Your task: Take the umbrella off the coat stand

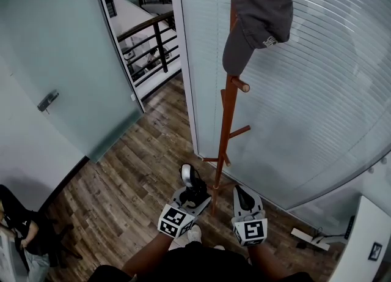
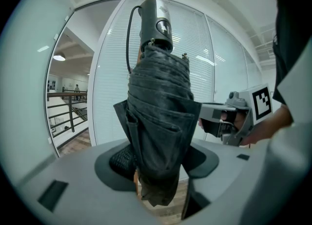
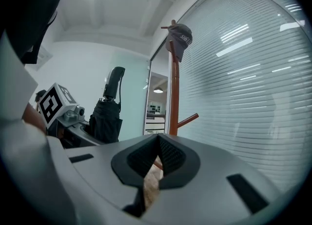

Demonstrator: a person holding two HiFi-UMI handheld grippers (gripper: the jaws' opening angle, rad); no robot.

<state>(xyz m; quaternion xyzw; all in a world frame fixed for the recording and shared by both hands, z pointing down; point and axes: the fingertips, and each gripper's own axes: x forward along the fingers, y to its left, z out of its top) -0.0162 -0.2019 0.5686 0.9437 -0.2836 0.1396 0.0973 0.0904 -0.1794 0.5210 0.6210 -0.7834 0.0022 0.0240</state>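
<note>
Left gripper view, left tongs (image 2: 160, 177) clamping umbrella (image 2: 158, 104)

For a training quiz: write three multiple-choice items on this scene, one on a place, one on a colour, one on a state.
1. Where is the umbrella?
A. hanging on a peg
B. in the left gripper
C. on the floor

2. What colour is the coat stand?
A. white
B. black
C. reddish-brown

3. How is the right gripper?
A. shut and empty
B. wide open
C. clamped on the umbrella

Key: 1 B, the folded umbrella is clamped between the left gripper's pads; 2 C, its wooden post shows reddish-brown; 3 A, its pads meet with nothing between them.
</note>
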